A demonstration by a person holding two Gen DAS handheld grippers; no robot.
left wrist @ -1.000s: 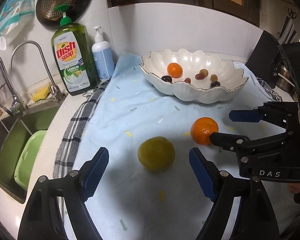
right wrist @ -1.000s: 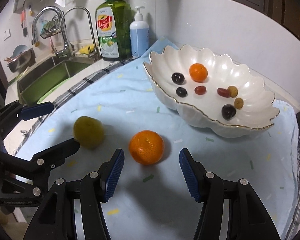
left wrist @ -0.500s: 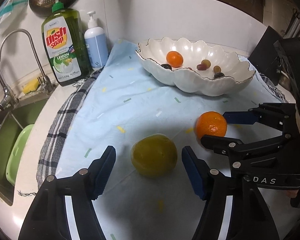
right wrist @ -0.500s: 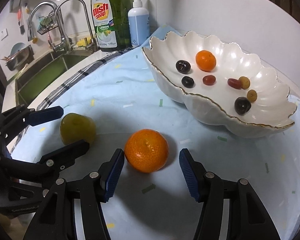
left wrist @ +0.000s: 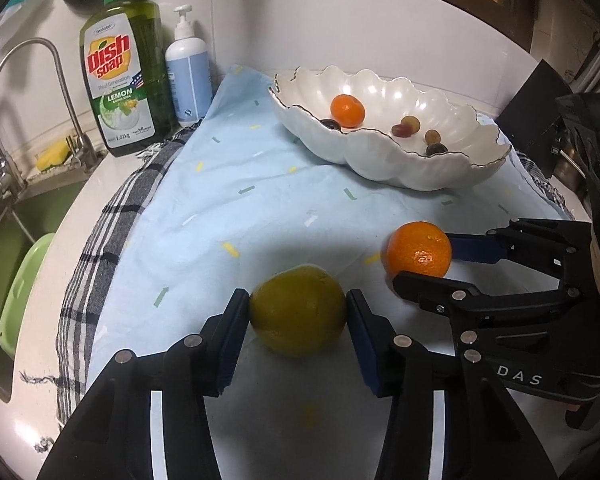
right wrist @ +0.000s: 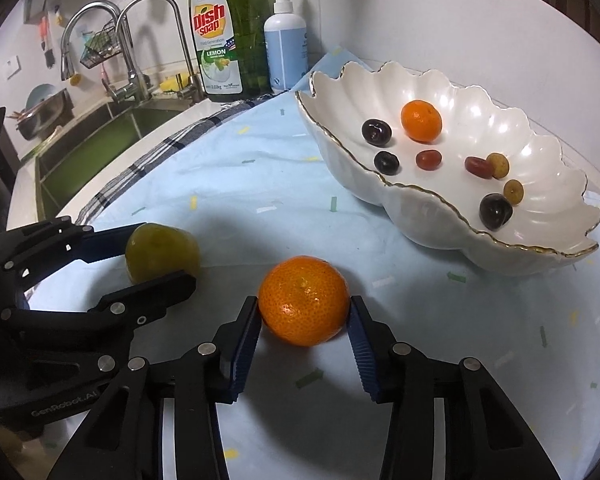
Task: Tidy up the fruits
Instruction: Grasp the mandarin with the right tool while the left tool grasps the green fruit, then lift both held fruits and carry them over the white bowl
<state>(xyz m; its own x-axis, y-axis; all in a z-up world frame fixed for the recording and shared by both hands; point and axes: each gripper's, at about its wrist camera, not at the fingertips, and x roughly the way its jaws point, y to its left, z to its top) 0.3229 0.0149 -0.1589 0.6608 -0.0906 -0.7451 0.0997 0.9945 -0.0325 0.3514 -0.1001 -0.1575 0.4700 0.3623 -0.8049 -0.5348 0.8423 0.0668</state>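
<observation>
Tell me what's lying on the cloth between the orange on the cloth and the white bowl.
Nothing: between the orange and the white bowl there is only bare blue cloth with its printed flecks, clearest in the right wrist view.

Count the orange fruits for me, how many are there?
2. One orange fruit sits in the white bowl; the other orange fruit is on the blue cloth between the right gripper jaws.

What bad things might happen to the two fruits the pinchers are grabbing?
1. The left gripper and right gripper have just been closing onto round fruit; the green fruit or the orange might pop out and roll across the blue cloth.
2. The grippers sit close together, so lifting both could make them bump.
3. Dropping fruit into the white bowl could scatter the grapes.
</observation>
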